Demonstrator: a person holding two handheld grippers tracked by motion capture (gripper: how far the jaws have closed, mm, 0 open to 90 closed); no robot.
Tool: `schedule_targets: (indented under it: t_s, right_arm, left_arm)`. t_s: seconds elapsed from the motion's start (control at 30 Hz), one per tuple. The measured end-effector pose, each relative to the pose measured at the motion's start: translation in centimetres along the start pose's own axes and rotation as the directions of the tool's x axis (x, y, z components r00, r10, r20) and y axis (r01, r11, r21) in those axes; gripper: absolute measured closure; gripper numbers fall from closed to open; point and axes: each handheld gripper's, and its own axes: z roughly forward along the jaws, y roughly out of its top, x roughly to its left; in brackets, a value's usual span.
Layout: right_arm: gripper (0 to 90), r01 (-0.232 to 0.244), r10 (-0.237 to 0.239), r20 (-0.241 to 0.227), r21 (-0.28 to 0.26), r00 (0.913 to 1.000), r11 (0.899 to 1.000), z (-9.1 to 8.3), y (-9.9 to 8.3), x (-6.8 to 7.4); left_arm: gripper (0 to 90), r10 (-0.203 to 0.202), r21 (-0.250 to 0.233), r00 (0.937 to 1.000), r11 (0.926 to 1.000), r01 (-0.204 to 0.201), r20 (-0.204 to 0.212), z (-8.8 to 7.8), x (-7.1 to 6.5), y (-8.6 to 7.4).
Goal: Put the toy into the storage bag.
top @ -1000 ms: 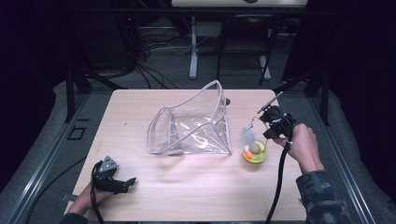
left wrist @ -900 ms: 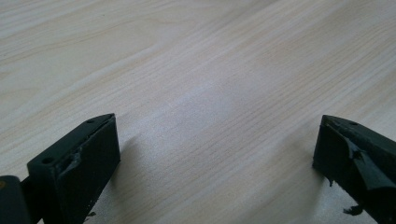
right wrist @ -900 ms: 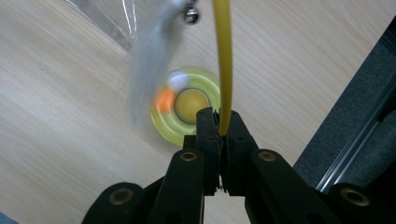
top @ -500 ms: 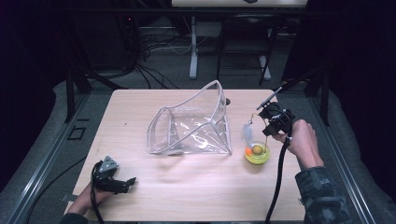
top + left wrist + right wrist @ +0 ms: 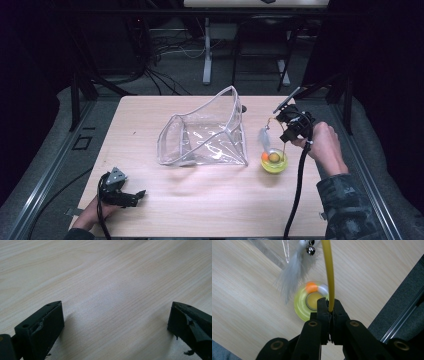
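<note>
1. The thin yellow wand (image 5: 329,272) with a white feather (image 5: 293,272) and bell is dangling over the round yellow toy dish (image 5: 274,162) on the right of the pale wooden table (image 5: 150,125).
2. The right gripper (image 5: 329,308) is pinching the wand between closed fingers.
3. The clear plastic bag (image 5: 207,135) is gaping just beside it; bagging probably remains.
4. The left gripper (image 5: 131,196) is resting idle, fingers spread.

Cat toy: round yellow translucent base (image 5: 274,162) with orange ball, flat on table, right of centre in high view. Thin yellow wand (image 5: 329,272) rising from base, curved, pinched near its lower end. White feather (image 5: 291,277) and small bell (image 5: 311,250) dangling at wand tip above the base.
</note>
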Motion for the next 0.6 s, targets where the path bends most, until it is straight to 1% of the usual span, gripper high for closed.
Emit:
schedule_targets:
  t_s: [0.1, 0.23, 0.27, 0.33, 0.4, 0.47, 0.6]
  right_arm:
    - [87.6, 0.009, -0.009, 0.008, 0.002, 0.9999, 1.000, -0.1, 0.1, 0.0]
    - [87.6, 0.010, -0.010, 0.003, 0.008, 0.9999, 1.000, -0.2, 0.2, 0.0]
    - [87.6, 0.004, -0.004, -0.006, 0.005, 1.0000, 1.000, -0.3, 0.3, 0.0]
    - [87.5, 0.013, -0.013, -0.006, 0.017, 0.9999, 1.000, -0.6, 0.5, 0.0]
    - [87.5, 0.015, -0.015, -0.010, 0.008, 0.9998, 1.000, -0.6, 0.6, 0.0]
    - [87.3, 0.023, -0.022, -0.008, 0.014, 0.9997, 1.000, -1.1, 1.0, 0.1]
    - [87.6, 0.028, -0.028, -0.011, 0.020, 0.9995, 0.999, -1.4, 1.4, 0.2]
  left_arm:
    - [0.3, 0.000, 0.000, 1.0000, 1.0000, 0.000, 0.000, 0.0, 0.0, 0.0]
    - [0.3, 0.000, 0.000, 1.0000, 1.0000, 0.000, 0.000, 0.0, 0.0, 0.0]
    - [0.3, 0.000, 0.000, 1.0000, 1.0000, 0.000, 0.000, 0.0, 0.0, 0.0]
    - [0.3, 0.000, 0.000, 1.0000, 1.0000, 0.000, 0.000, 0.0, 0.0, 0.0]
    - [0.3, -0.001, 0.000, 1.0000, 1.0000, 0.001, 0.000, 0.0, 0.0, 0.0]
    - [0.3, 0.000, 0.000, 1.0000, 1.0000, 0.000, 0.000, 0.0, 0.0, 0.0]
    - [0.3, 0.000, 0.000, 1.0000, 1.0000, 0.000, 0.000, 0.0, 0.0, 0.0]
